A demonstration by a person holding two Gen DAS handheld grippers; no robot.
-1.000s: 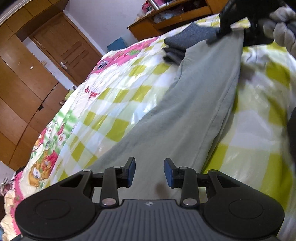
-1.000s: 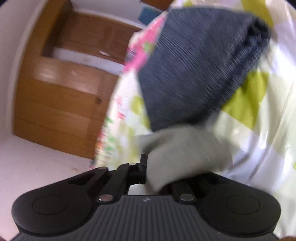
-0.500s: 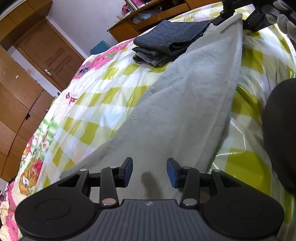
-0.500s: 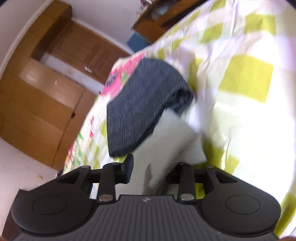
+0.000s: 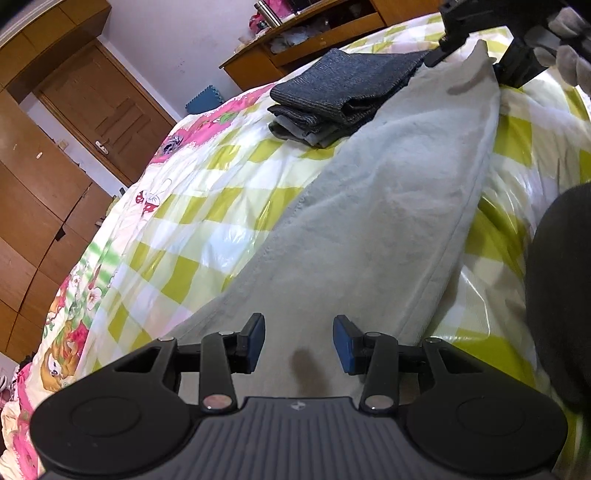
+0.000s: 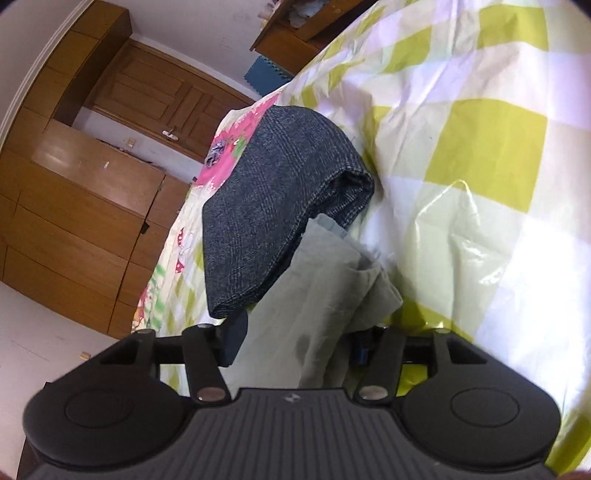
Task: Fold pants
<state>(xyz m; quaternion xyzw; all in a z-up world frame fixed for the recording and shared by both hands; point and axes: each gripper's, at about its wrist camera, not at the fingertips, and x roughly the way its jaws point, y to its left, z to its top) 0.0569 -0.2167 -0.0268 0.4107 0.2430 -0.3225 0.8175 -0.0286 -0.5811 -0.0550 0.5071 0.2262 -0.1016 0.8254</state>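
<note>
Grey-green pants lie stretched along the checked bedspread, folded lengthwise. My left gripper is open and sits just over the near end of the pants, holding nothing. My right gripper is at the far end; the pants' fabric bunches between its spread jaws, and I cannot tell if they pinch it. The right gripper also shows in the left wrist view at the pants' far tip, held by a gloved hand.
A stack of folded dark clothes lies on the bed just beside the pants' far end, also in the right wrist view. A wooden wardrobe, a door and a wooden shelf unit stand beyond. A dark shape is at the right.
The right gripper has lowered the pants' far end toward the bed beside the folded stack. The pants now lie flatter. The left gripper stayed open over the near end.
</note>
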